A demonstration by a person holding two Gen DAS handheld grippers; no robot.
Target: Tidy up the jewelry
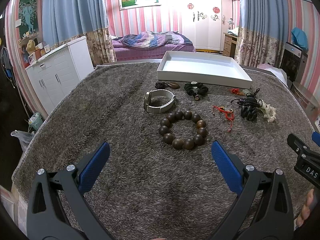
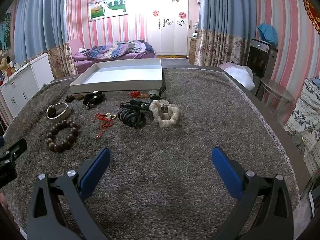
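Left wrist view: your left gripper point(image 1: 160, 160) hovers over shaggy grey carpet point(image 1: 120, 180), jaws spread wide, holding nothing. Just beyond lies a ring of round dark wooden beads point(image 1: 183, 130); farther, a pale-strapped watch point(image 1: 159, 104), a black scrunchie point(image 1: 196, 89), and the shallow white rectangular tray point(image 1: 202, 68).

Right wrist view: your right gripper point(image 2: 161, 160) is likewise spread and empty. A ruffled cream scrunchie point(image 2: 167, 115), coiled black cords point(image 2: 131, 116) and red braided cord point(image 2: 103, 120) lie near the tray.

Bead bracelet point(image 1: 183, 130) before watch point(image 1: 159, 104); tray point(image 1: 204, 79) behind.
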